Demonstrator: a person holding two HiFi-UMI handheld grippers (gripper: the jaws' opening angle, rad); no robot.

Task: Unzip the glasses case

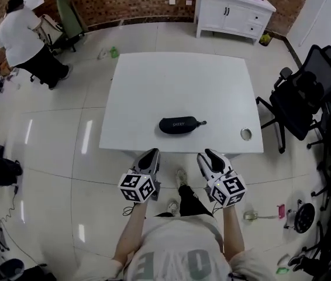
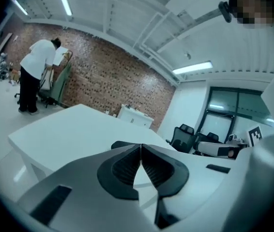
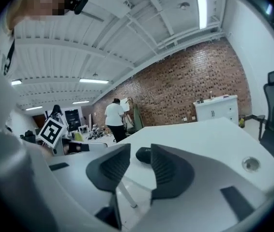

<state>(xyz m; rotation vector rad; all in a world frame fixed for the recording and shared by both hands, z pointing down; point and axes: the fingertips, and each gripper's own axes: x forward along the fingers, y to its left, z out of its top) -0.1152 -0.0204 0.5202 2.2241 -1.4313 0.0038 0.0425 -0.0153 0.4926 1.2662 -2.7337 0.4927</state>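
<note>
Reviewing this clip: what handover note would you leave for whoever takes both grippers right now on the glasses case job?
Left gripper: jaws together, empty, held short of the table's near edge.
Right gripper: jaws apart, nothing between them, also short of the edge, aimed toward the case.
Glasses case: lying on the white table close to the near edge. It looks closed, and a small tab sticks out at its right end in the head view. Neither gripper touches it.
Done: nothing yet.
Left: probably steady the case, grip the pull, and run the zip open.
</note>
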